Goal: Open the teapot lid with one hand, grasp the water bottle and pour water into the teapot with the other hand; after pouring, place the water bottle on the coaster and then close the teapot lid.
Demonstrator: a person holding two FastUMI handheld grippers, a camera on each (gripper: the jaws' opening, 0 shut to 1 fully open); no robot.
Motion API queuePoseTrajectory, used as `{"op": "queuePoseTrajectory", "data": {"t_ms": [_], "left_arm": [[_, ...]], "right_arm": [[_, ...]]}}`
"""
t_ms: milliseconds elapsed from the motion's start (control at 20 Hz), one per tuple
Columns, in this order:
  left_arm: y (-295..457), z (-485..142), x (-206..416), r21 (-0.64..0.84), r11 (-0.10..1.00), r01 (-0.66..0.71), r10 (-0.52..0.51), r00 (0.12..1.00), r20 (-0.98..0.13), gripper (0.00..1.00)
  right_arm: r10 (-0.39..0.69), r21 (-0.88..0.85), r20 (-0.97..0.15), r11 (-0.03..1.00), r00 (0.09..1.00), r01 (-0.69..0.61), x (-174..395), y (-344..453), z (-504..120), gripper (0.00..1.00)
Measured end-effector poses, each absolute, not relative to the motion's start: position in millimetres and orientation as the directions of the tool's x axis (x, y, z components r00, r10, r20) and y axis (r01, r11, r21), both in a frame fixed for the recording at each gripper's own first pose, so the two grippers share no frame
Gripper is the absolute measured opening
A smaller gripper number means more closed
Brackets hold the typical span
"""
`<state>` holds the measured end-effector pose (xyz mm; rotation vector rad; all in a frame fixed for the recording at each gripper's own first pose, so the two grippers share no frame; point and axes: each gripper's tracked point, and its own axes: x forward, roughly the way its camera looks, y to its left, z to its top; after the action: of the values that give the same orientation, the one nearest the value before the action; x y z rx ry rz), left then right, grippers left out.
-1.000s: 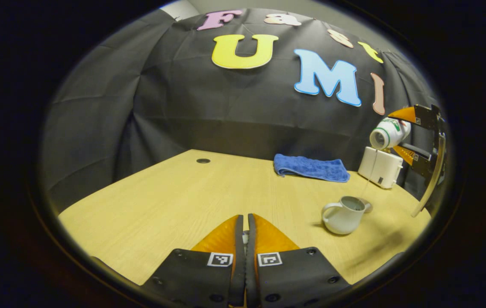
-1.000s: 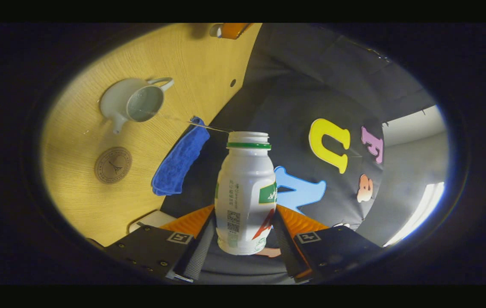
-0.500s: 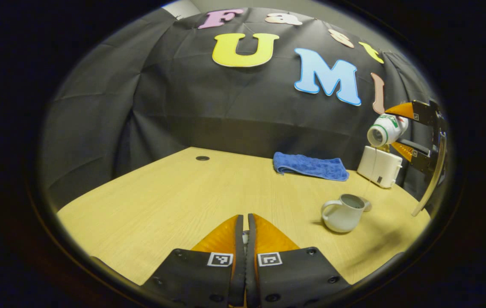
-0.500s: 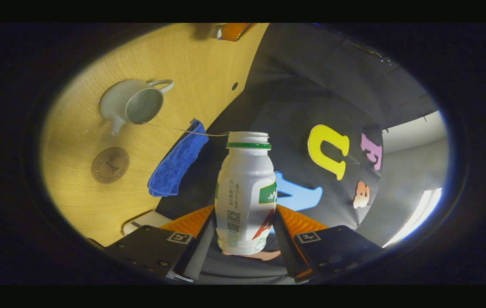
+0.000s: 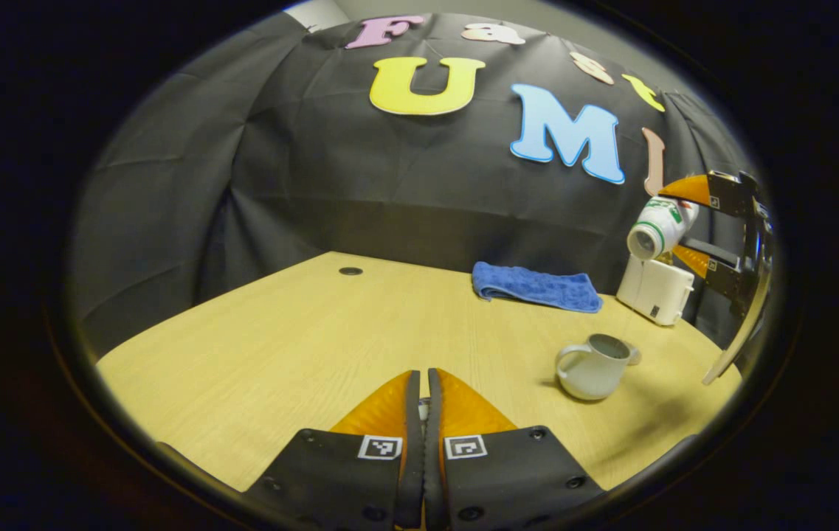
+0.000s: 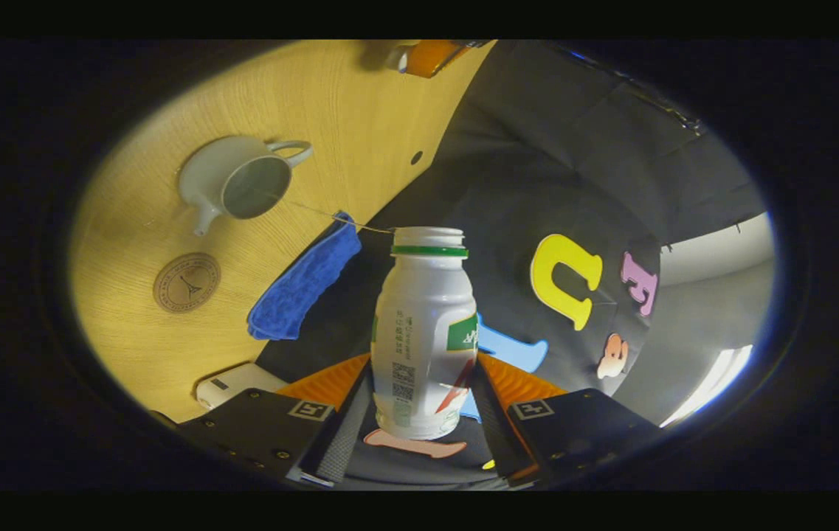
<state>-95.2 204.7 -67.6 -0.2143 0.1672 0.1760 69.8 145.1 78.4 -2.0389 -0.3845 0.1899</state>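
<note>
The right gripper [image 6: 423, 413] has its jaws closed on the lower body of a white plastic water bottle with a green neck ring and an uncapped mouth [image 6: 423, 335], one finger pressing on each side. In the left gripper view the same bottle [image 5: 660, 227] hangs in the air at the far right, tilted with its mouth pointing down and toward the white ceramic teapot with a loop handle and short spout [image 5: 591, 366], and the right gripper [image 5: 688, 221] grips it from behind. A thin thread of water runs from the bottle mouth to the open top of the teapot [image 6: 238, 181] in the right gripper view.

The teapot stands lidless on the pale wood-grain worktop [image 5: 301, 332]. A round brown coaster with a dark emblem [image 6: 187, 282] lies flat just beside the teapot on its spout side, apart from it. A folded blue cloth [image 5: 536, 287] lies at the back edge of the worktop, with a small white rectangular box [image 5: 654, 289] near it, below the bottle.

The left gripper [image 5: 423, 383] is held low over the near part of the worktop, well apart from the teapot, its jaws nearly together around something small and pale; what it is I cannot tell.
</note>
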Motion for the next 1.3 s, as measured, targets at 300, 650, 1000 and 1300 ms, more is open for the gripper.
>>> {"op": "queuePoseTrajectory", "data": {"t_ms": [300, 650, 1000, 1300], "left_arm": [[204.5, -66.9, -94.6, -0.196, 0.962, -0.193, 0.158, 0.971, -0.180, 0.11], [203.9, -69.4, -94.0, -0.192, 0.962, -0.194, 0.159, 0.971, -0.181, 0.11], [204.5, -65.5, -94.5, -0.188, 0.963, -0.190, 0.158, 0.972, -0.173, 0.11], [206.7, -53.4, -98.2, -0.176, 0.967, -0.183, 0.158, 0.976, -0.146, 0.07]], "right_arm": [[0.373, -0.858, 0.023, -0.469, 0.928, 0.210, 68.9, 152.6, 76.7, 0.73], [0.382, -0.837, 0.017, -0.500, 0.924, 0.221, 70.0, 154.9, 76.0, 0.73], [0.327, -0.909, -0.020, -0.400, 0.945, 0.119, 76.7, 138.5, 57.3, 0.73], [0.253, -0.993, -0.072, -0.111, 0.965, -0.045, 78.7, 117.3, 22.5, 0.73]]}}
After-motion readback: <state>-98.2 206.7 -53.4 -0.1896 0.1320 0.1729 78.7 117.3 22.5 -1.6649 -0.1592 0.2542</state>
